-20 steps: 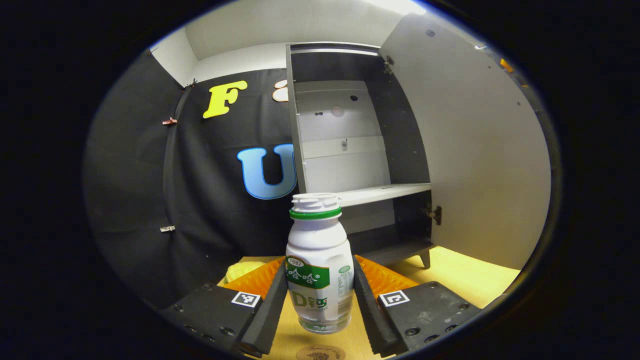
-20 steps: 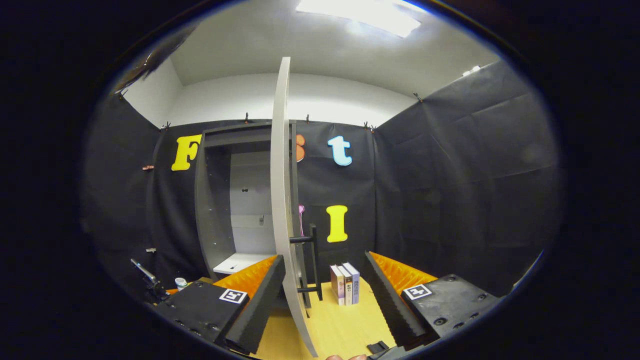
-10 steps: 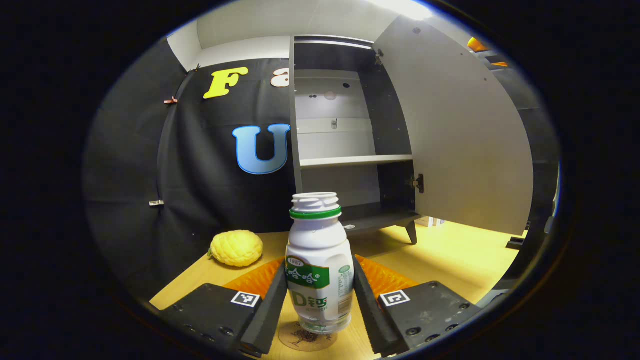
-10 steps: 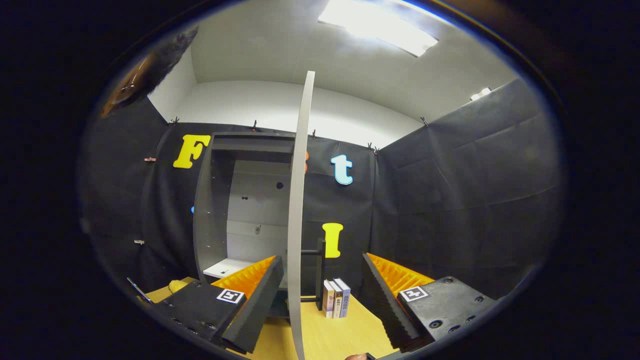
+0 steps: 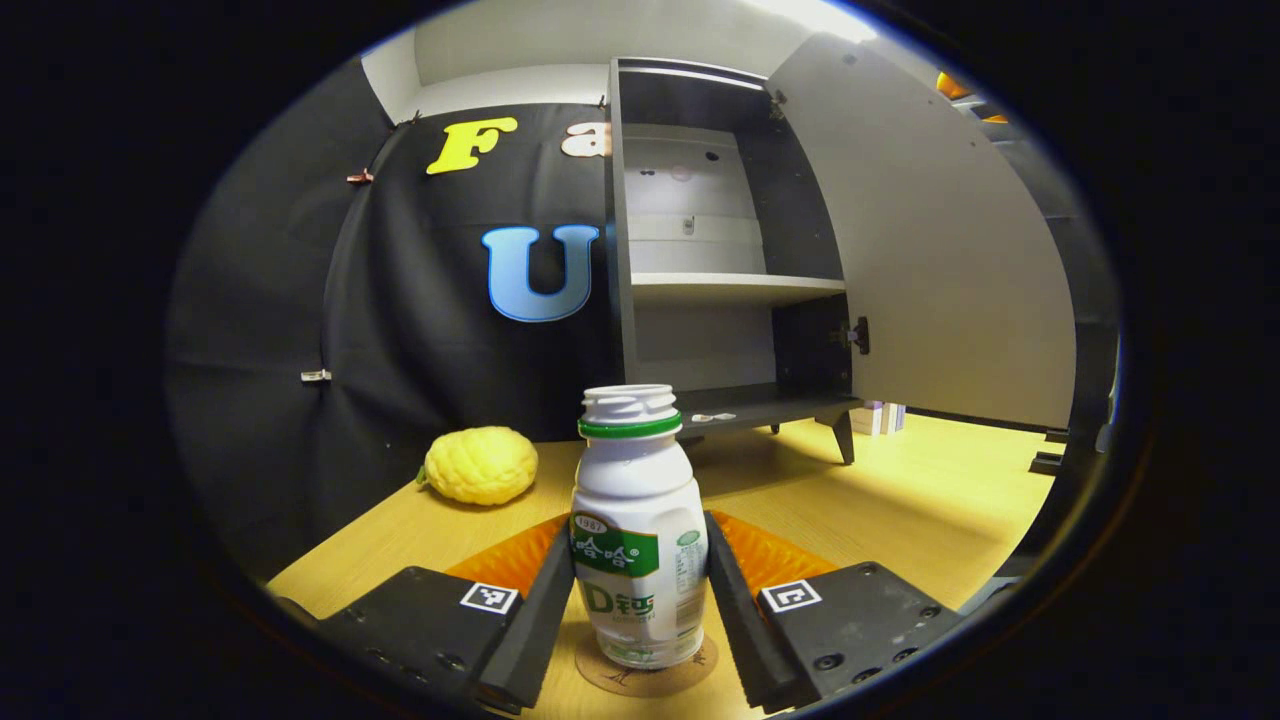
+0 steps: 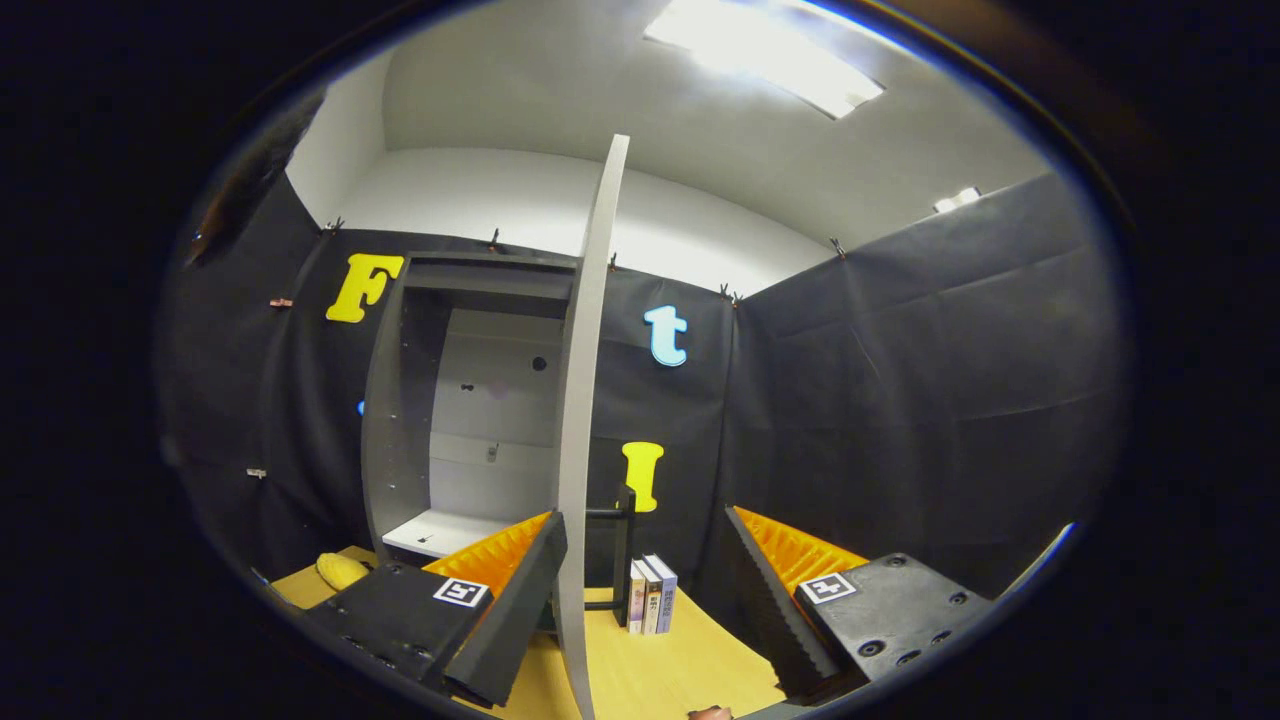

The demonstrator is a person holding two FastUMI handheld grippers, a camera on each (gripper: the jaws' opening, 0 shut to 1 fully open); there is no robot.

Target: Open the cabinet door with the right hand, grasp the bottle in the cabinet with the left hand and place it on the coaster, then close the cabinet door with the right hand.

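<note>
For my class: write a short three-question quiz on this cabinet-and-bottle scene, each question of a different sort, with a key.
1. True or false: the grey cabinet door stands open.
2. Multiple choice: what do the left tongs hold? A) a bumpy yellow lemon-shaped fruit B) a white plastic bottle with a green label C) a book
3. Fill in: the bottle's base is over the round brown ______ on the light wooden table.

Key
1. True; the inside shelf shows.
2. B; both fingers press on the bottle's sides.
3. Coaster. Whether the base fully rests on it cannot be told. The right tongs are open, with the door's edge between the fingers.
</note>
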